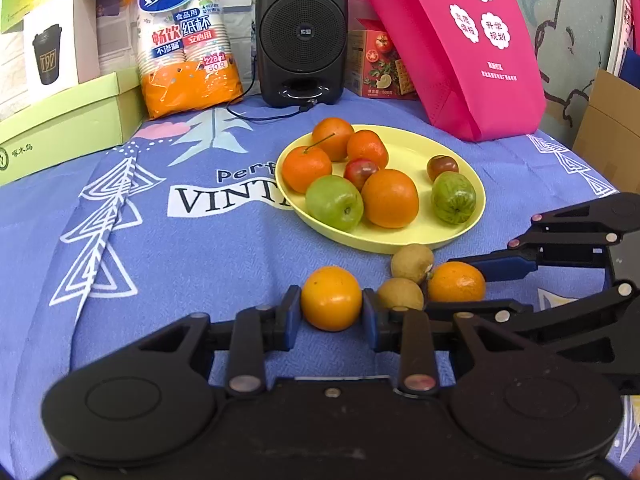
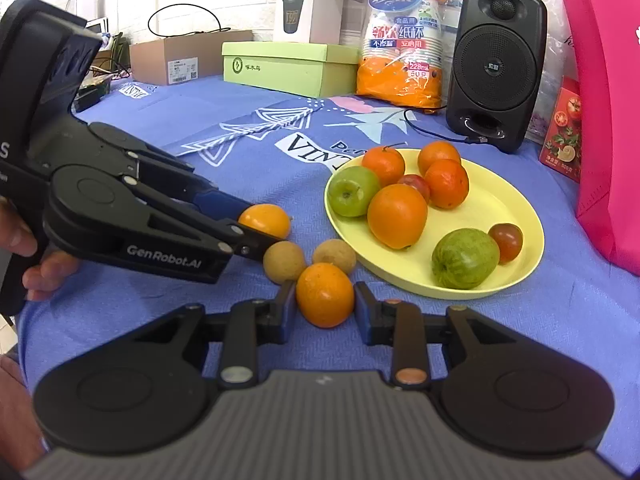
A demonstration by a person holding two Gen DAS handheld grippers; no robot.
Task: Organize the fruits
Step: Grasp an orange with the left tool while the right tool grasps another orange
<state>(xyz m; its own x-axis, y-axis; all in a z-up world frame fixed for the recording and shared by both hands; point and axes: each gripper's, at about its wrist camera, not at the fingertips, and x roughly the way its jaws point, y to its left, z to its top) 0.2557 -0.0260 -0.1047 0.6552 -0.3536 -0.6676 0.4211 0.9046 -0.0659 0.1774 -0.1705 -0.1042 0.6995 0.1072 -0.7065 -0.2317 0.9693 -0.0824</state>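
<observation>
A yellow plate [image 1: 420,236] [image 2: 512,208] holds several oranges, two green fruits and two small dark red ones. On the blue cloth in front of it lie two oranges and two brown round fruits [image 1: 412,262] [image 2: 334,256]. My left gripper [image 1: 331,312] has its fingers against both sides of one orange [image 1: 331,298], which also shows in the right wrist view [image 2: 266,220]. My right gripper [image 2: 325,306] has its fingers against both sides of the other orange [image 2: 325,294], seen from the left wrist [image 1: 456,282]. Both oranges rest on the cloth.
A black speaker [image 1: 302,32] [image 2: 496,64], an orange pack of paper cups [image 1: 184,40], green boxes [image 1: 68,120] and a pink bag [image 1: 460,40] stand along the back. A cardboard box [image 1: 608,128] is at the right.
</observation>
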